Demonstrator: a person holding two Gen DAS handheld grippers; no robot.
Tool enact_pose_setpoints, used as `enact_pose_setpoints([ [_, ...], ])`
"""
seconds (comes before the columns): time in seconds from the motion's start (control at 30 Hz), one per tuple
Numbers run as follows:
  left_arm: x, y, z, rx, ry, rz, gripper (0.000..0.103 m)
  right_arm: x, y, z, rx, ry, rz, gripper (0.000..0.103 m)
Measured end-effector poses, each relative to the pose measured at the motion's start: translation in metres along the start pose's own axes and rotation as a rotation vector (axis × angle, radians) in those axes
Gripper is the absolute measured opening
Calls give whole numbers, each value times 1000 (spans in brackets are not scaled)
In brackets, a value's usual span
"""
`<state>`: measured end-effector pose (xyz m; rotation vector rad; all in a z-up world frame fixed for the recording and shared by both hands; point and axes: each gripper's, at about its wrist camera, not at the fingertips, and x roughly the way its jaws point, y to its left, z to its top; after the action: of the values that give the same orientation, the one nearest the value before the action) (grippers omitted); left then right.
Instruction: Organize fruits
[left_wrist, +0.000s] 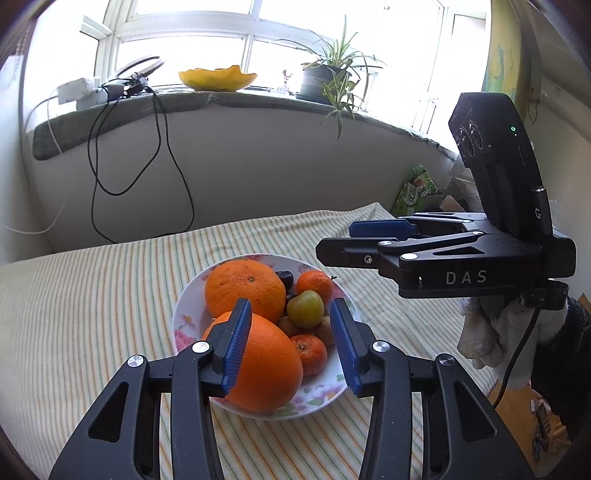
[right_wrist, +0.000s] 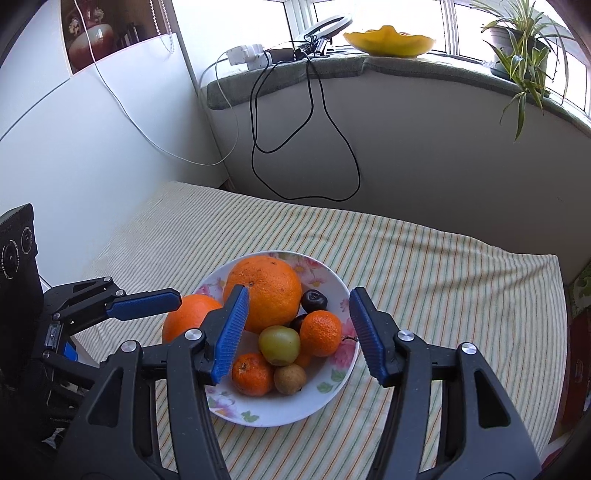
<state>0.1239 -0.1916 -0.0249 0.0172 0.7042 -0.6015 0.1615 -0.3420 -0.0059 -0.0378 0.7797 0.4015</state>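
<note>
A white floral plate (left_wrist: 184, 314) (right_wrist: 332, 280) on the striped cloth holds two big oranges (left_wrist: 245, 288) (right_wrist: 267, 291), small tangerines (left_wrist: 314, 282) (right_wrist: 320, 332), a green fruit (left_wrist: 306, 308) (right_wrist: 279, 345), a brown fruit (right_wrist: 290, 378) and a dark plum (right_wrist: 314, 300). My left gripper (left_wrist: 291, 343) is open above the plate's near side, its left pad against the near orange (left_wrist: 266, 365). My right gripper (right_wrist: 297, 336) is open above the plate and empty; it also shows in the left wrist view (left_wrist: 373, 240), right of the plate.
The striped cloth (left_wrist: 92, 295) (right_wrist: 443, 266) covers the table. Behind it runs a wall with dangling black cables (left_wrist: 110, 166) (right_wrist: 306, 147). The windowsill holds a yellow bowl (left_wrist: 218, 79) (right_wrist: 389, 40), a potted plant (left_wrist: 328, 77) (right_wrist: 517, 48) and a power strip (left_wrist: 79, 92).
</note>
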Motion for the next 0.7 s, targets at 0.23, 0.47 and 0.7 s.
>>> enact_pose_setpoints([
  [0.23,-13,-2,-3,-9,-24,21,62,-27,7,-14,5,-76,-44,75],
  [0.47,-30,-2,-10,-45,-46,66,75,-59,11,-29,25,-151,-85,88],
  [0.7,-46,-5,-22,-58,-49,137,81,-76,17,-45,40,-183,-131,93],
])
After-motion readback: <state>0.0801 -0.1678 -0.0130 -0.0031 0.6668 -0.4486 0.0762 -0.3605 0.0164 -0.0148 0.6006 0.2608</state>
